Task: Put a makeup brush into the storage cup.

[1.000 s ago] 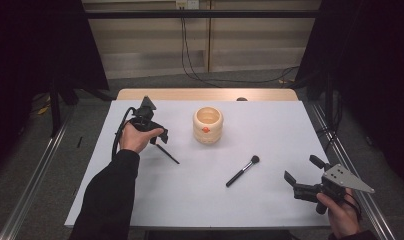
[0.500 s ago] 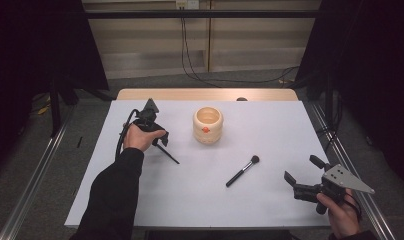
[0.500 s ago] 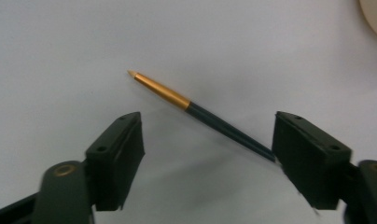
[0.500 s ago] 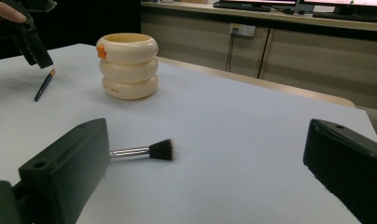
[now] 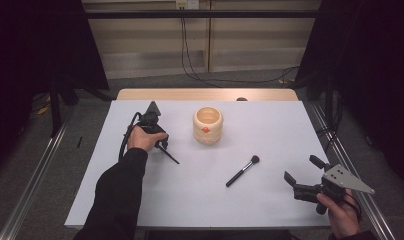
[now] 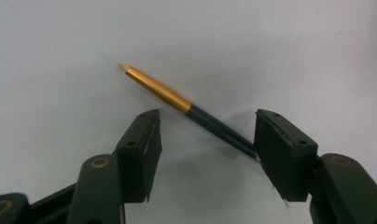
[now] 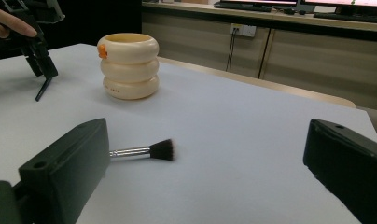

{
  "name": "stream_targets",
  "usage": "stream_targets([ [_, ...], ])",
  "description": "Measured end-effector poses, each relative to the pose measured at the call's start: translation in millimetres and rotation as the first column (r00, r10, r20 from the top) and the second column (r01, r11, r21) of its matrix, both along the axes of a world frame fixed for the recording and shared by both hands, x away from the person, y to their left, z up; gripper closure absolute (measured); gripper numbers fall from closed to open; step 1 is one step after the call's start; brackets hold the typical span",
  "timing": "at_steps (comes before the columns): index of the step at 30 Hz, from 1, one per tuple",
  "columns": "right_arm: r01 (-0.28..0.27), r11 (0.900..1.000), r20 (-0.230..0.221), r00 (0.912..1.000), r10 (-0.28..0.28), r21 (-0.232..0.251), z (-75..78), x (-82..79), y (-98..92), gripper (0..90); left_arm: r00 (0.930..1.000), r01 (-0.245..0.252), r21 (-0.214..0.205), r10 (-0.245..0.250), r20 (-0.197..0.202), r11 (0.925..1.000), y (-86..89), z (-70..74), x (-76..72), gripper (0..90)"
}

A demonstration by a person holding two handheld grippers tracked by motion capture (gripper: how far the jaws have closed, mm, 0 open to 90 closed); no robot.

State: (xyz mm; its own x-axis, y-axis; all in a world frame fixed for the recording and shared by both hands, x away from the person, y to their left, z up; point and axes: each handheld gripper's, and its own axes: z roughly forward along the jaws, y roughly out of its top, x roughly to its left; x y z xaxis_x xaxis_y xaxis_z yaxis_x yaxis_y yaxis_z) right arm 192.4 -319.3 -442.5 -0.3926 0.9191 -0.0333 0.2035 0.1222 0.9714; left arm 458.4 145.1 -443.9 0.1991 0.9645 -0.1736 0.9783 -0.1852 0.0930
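The left tongs (image 5: 161,144) stood in the left half of the high view, pointed down at the white desk (image 5: 270,125), over a thin brush (image 6: 186,107) with a gold ferrule and a dark handle. In the left gripper view this thin brush lay flat on the desk, slanting from upper left to lower right, its pale tip at the upper left. The jaws had just been closing and stood about half open with the handle between them: the right-hand jaw met or just overlapped the handle's lower end, while the left-hand one stood clear of it, so the brush was not yet clamped.

The right tongs (image 5: 301,176) hovered at the lower right of the high view, held in a hand (image 5: 340,215) near the desk's front edge. Its jaws were spread wide with nothing between them. In the right gripper view a black-bristled makeup brush (image 7: 149,150) lay on the desk beyond them, its handle passing behind the left-hand jaw.

A cream ringed holder (image 5: 208,125) with a small orange mark stood upright near the centre of the high view, just to the right of the left tongs and well apart from the makeup brush.
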Motion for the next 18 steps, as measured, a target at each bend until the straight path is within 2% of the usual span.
stream_targets([
  [5,-0.003,1.0,0.003,1.0,0.003,-0.003,-0.1,0.3,-0.1,0.0,0.9998,-0.016,0.011,0.016,0.007,0.9998,-0.6,-1.3,-0.2,44.2],
  [9,-0.005,1.0,0.001,1.0,0.005,-0.003,-0.2,0.5,0.1,0.0,0.9995,-0.031,0.004,0.031,0.002,0.9995,0.0,-1.1,0.8,43.2],
  [11,-0.005,1.0,0.002,1.0,0.005,-0.003,0.0,0.3,0.3,0.0,0.9994,-0.035,0.014,0.035,0.006,0.9993,-2.0,-1.8,0.2,43.3],
  [12,-0.005,1.0,0.002,1.0,0.005,-0.003,0.0,0.3,0.3,0.0,0.9998,-0.02,0.036,0.02,0.007,0.9992,-3.4,-1.5,-0.1,43.3],
  [15,-0.003,1.0,0.003,1.0,0.003,-0.001,-0.4,0.8,0.5,0.0,0.9996,-0.018,0.074,0.017,0.021,0.9971,-5.5,-1.8,-1.0,48.3],
  [18,-0.008,1.0,0.0,1.0,0.008,-0.001,0.0,0.0,0.3,0.0,0.9992,-0.029,0.092,0.027,0.028,0.9954,-3.9,-1.5,-1.4,59.5],
])
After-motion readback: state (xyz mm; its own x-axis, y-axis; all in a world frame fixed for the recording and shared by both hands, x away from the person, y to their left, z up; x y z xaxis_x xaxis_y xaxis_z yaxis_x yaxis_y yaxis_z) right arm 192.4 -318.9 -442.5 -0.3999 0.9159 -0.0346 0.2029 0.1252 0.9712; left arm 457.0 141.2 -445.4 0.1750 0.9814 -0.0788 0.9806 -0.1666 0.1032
